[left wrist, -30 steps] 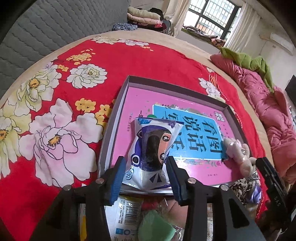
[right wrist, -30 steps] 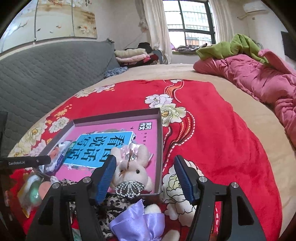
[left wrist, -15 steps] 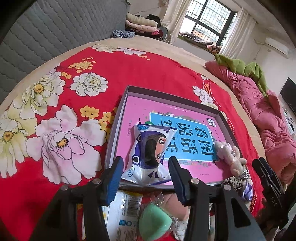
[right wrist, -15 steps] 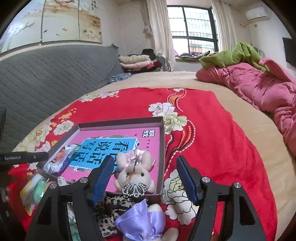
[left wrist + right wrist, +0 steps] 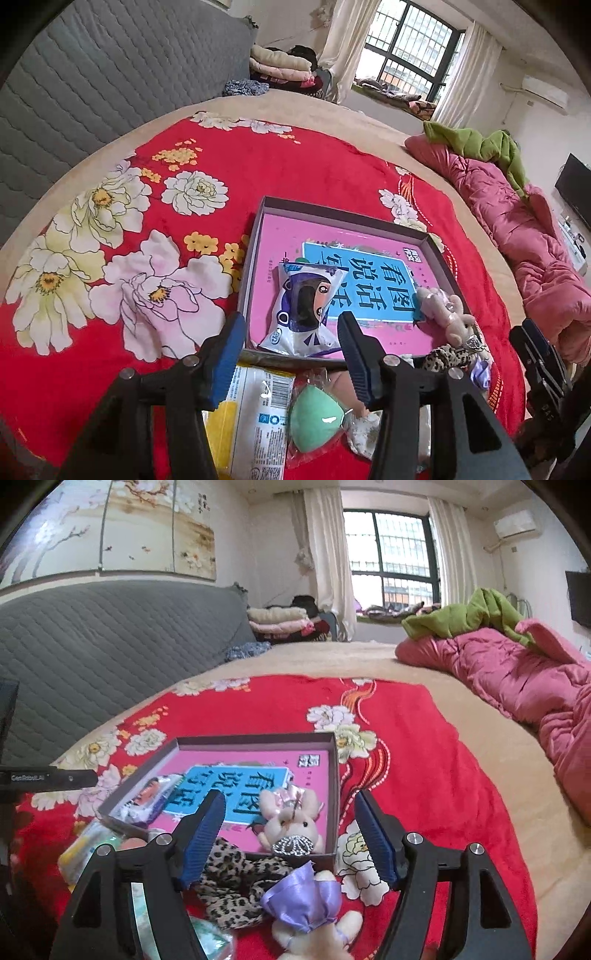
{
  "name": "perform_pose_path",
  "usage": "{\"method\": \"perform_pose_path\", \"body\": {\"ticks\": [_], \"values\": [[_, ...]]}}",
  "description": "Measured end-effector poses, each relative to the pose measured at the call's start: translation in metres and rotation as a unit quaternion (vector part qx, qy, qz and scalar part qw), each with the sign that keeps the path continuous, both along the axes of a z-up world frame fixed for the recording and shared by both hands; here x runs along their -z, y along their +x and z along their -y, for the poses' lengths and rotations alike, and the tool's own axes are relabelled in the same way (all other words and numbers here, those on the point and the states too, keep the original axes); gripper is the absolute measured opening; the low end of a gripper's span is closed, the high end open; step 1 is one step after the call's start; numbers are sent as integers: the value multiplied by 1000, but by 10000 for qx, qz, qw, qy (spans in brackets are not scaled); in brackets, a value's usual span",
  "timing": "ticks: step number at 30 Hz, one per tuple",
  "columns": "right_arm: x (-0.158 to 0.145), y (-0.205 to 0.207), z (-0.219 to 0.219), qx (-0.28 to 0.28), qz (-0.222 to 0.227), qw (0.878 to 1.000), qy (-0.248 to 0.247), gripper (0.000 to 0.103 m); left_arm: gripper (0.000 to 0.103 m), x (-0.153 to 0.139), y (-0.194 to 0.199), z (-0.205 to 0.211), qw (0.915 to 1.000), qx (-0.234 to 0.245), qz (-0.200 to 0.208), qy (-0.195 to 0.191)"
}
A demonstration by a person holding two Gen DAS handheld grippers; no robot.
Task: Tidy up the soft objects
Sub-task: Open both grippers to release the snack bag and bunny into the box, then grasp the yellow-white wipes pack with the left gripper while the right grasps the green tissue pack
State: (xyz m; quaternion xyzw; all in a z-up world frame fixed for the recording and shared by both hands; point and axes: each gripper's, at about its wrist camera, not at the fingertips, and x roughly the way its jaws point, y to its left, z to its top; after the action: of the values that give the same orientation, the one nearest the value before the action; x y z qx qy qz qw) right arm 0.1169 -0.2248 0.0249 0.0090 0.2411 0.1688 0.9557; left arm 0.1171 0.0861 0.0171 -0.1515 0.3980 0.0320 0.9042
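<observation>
two grippers hang open above a shallow box on the bed, each holding nothing.

the left gripper [image 5: 291, 354] has its jaws spread wide, over the near edge of the grey box [image 5: 255, 236], which lies on a red flower blanket [image 5: 147, 229]. inside the box, on its pink printed bottom, a cartoon packet [image 5: 304, 306] lies at the near left side and a small pink plush rabbit [image 5: 291, 819] sits at the near right corner. the right gripper [image 5: 290, 840] is also spread, just in front of this rabbit and not touching it. outside the box, near its front wall, lie a leopard-print cloth [image 5: 236, 878], a plush toy with purple bow [image 5: 306, 901], a green sponge in clear bag [image 5: 316, 421] and a white and yellow packet [image 5: 255, 417]. a pink quilt [image 5: 517, 672] lies at the far right side of the bed.
</observation>
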Motion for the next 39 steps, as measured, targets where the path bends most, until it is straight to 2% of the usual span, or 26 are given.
{"method": "perform_pose_path", "body": {"ticks": [10,18,39], "values": [[-33,-39,1,-19,323,9994,91,75,52,-21,-24,5,9997,100,184,96],[-30,-63,-4,-96,84,9999,-19,75,53,-28,-38,11,9995,189,226,97],[-24,-104,-19,-428,-55,9982,-405,76,53,-24,-75,21,9987,429,79,248]]}}
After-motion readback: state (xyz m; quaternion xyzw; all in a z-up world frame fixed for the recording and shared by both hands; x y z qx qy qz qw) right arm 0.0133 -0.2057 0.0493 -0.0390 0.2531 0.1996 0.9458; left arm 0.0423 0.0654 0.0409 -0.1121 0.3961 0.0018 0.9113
